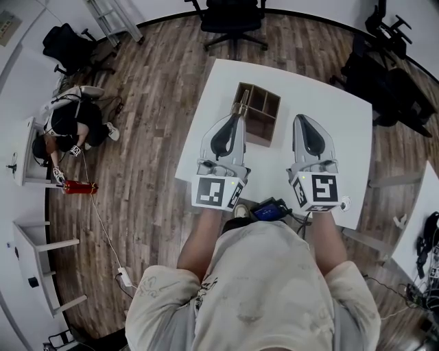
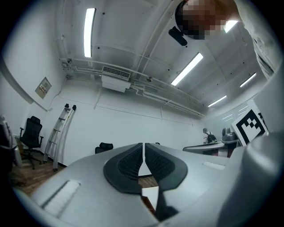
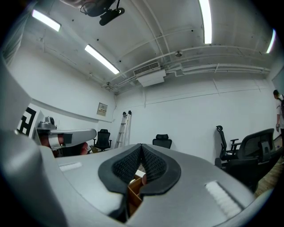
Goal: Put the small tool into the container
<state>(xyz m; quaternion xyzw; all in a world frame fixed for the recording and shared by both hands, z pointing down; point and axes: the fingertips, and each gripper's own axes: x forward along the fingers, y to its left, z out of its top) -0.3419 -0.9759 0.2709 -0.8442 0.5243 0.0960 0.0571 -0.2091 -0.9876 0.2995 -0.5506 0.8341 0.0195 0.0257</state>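
A wooden container [image 1: 261, 132] with several compartments stands on the white table [image 1: 336, 103]. My left gripper [image 1: 238, 114] reaches to the container's left rim, and a slim pale small tool [image 1: 241, 105] sticks out from its tip over that rim. In the left gripper view the left gripper [image 2: 143, 153] points upward with its pads closed to a thin slit; the tool itself is hidden there. My right gripper [image 1: 304, 118] hovers over bare table to the right of the container. Its pads [image 3: 153, 166] touch, and a piece of the container [image 3: 134, 189] shows beneath them.
A blue and black device [image 1: 269, 210] lies at the table's near edge by my body. A person [image 1: 68, 127] crouches on the wooden floor at the left near a red object [image 1: 81, 186]. Office chairs stand behind the table [image 1: 233, 19] and at the right [image 1: 391, 86].
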